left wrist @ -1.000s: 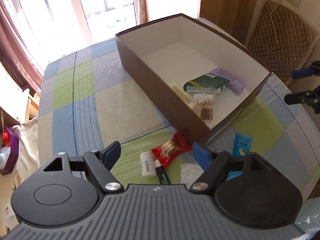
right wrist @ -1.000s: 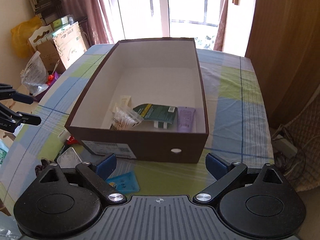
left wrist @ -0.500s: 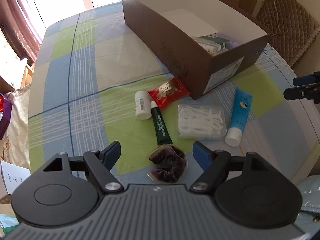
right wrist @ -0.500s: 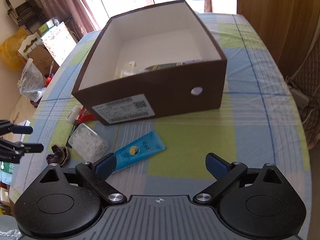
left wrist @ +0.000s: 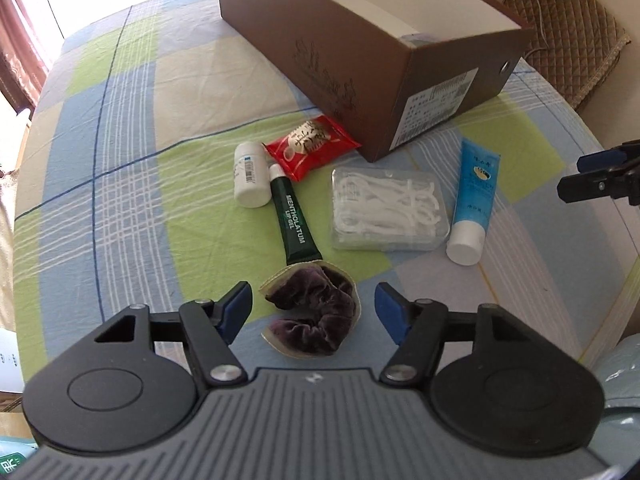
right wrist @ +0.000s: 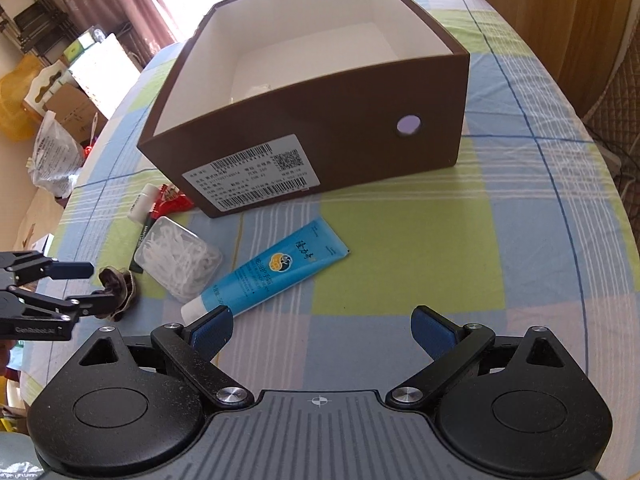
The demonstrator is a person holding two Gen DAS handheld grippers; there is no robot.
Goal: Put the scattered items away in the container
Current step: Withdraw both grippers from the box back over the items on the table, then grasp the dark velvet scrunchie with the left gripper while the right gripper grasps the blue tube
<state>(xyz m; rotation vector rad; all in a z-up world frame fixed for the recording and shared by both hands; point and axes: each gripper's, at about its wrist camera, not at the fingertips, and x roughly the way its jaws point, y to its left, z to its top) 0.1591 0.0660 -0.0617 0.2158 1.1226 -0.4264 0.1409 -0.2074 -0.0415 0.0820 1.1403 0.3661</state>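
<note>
Six loose items lie on the counter (left wrist: 120,128) beside the brown box (left wrist: 360,52): one white bottle (left wrist: 250,179), one red packet (left wrist: 310,146), one green tube (left wrist: 294,222), one floss case (left wrist: 390,210), one blue tube (left wrist: 474,198) and one purple scrunchie (left wrist: 316,314), which lies between the wide-open, empty left tool (left wrist: 314,312), farthest from the box, while the right tool (right wrist: 322,330) is equally spread and empty.

The box (right wrist: 320,128) was dark brown outside and white inside, on a cloth (left wrist: 132,184) checked in blue, green and cream. Beside it lay a red packet (left wrist: 312,146), a dark green tube (left wrist: 294,224), a bright blue tube (right wrist: 280,272) and a purple scrunchie (left wrist: 316,316).
</note>
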